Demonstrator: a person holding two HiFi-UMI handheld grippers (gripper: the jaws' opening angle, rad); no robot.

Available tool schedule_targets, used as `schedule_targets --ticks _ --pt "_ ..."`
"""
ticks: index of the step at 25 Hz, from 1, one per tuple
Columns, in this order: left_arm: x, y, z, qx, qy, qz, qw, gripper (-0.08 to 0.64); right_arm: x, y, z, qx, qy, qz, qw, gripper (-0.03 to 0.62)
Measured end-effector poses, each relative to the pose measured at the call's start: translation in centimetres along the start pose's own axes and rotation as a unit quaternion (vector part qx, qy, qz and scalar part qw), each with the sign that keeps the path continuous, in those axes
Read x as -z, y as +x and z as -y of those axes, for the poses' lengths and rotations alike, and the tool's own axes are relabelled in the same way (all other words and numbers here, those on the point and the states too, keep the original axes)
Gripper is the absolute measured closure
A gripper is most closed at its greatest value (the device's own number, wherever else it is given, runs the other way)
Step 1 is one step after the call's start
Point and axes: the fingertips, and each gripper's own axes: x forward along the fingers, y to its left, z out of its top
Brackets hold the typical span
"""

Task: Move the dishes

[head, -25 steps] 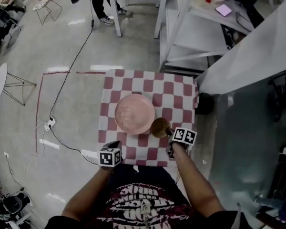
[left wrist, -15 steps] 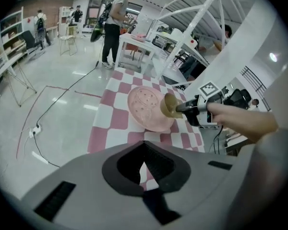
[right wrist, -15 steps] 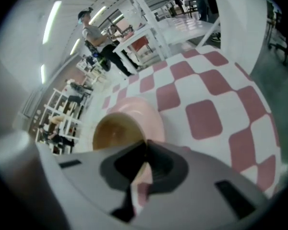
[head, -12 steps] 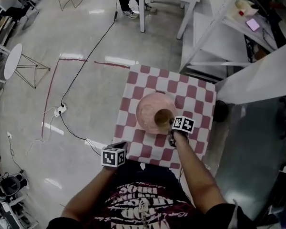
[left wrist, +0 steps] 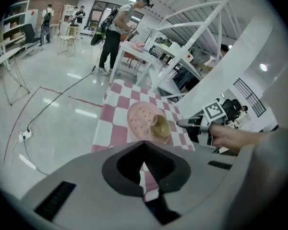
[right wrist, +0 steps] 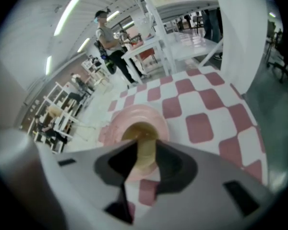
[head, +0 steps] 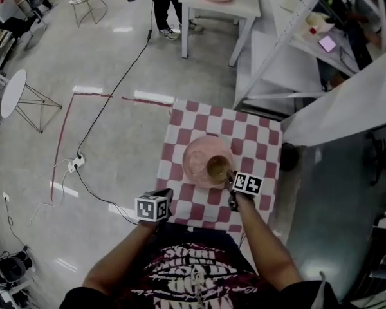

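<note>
A glossy grey floor [head: 109, 108] fills most of the head view, crossed by a black cable [head: 109, 95] and a red tape line [head: 63, 134]. On it stands a small desk [head: 180, 122] under a red-and-white checked cloth. Near the cloth's middle lies a round pink plate [head: 196, 158], and a tan bowl [head: 217, 168] sits on the plate's near right part, mouth up. It looks slightly tipped, though the view is too small to be sure.

The right gripper [head: 230, 176] reaches in from the near right, its tip at the bowl's near rim. Its fingers [right wrist: 180, 166] have just been opening and now stand apart, with the bowl's wall between them rather than pinched.

The left gripper [head: 168, 194] hangs over the desk's near left edge, well apart from the plate. Its fingers [left wrist: 122, 166] are together on nothing — only checked cloth shows past them.
</note>
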Motion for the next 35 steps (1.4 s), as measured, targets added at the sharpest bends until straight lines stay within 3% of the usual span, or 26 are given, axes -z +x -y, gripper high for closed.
schedule_targets --ticks 2,4,6,8,10,13,15,19,23,25,27,31,35 --pt "-3.2 -0.8 1.5 0.023 0.014 0.047 0.9985 0.531 -0.7 -3.9 -1.9 -0.028 -0.023 0.052 0.998 0.548" --pt "-7.4 -2.9 4.8 0.092 0.039 0.118 0.9879 0.531 -1.8 -8.9 -4.9 -0.085 -0.043 0.122 0.988 0.554" --pt "-11.4 -6.1 9.6 0.189 0.09 0.194 0.9584 0.531 -2.8 -14.0 -8.1 -0.139 -0.056 0.183 0.972 0.557" --pt "-13.9 -9.4 13.8 0.242 0.163 0.254 0.9221 0.531 -3.6 -19.0 -11.1 -0.161 -0.098 0.238 0.953 0.558" --pt "-15.5 -11.9 16.6 0.246 0.227 0.296 0.8945 0.531 -4.6 -23.4 -13.5 -0.139 -0.169 0.297 0.93 0.558" --pt "-16.8 -14.3 18.7 0.203 0.297 0.33 0.873 0.531 -6.1 -29.0 -16.1 -0.071 -0.247 0.374 0.891 0.558" --pt "-17.1 -15.2 19.6 0.183 0.317 0.333 0.8687 0.531 -6.7 -31.9 -17.4 -0.047 -0.259 0.411 0.873 0.558" --pt "-17.4 -17.5 21.8 0.19 0.315 0.345 0.8635 0.531 -6.3 -35.4 -18.9 -0.036 -0.267 0.448 0.852 0.558" --pt "-17.5 -20.3 23.2 0.157 0.333 0.397 0.8407 0.531 -5.4 -37.1 -19.3 -0.034 -0.29 0.456 0.841 0.558" --pt "-17.2 -21.3 23.4 0.14 0.333 0.415 0.8346 0.531 -5.2 -37.8 -19.8 -0.047 -0.299 0.462 0.834 0.558" --pt "-16.4 -21.6 23.6 0.128 0.328 0.423 0.8352 0.531 -4.7 -38.2 -20.1 -0.064 -0.307 0.462 0.83 0.558" --pt "-14.9 -22.4 24.4 0.105 0.312 0.421 0.8452 0.531 -3.3 -39.2 -19.9 -0.095 -0.313 0.451 0.831 0.558" --pt "-13.6 -23.5 25.2 0.065 0.319 0.424 0.845 0.531 -1.8 -39.3 -18.9 -0.125 -0.311 0.441 0.832 0.558"
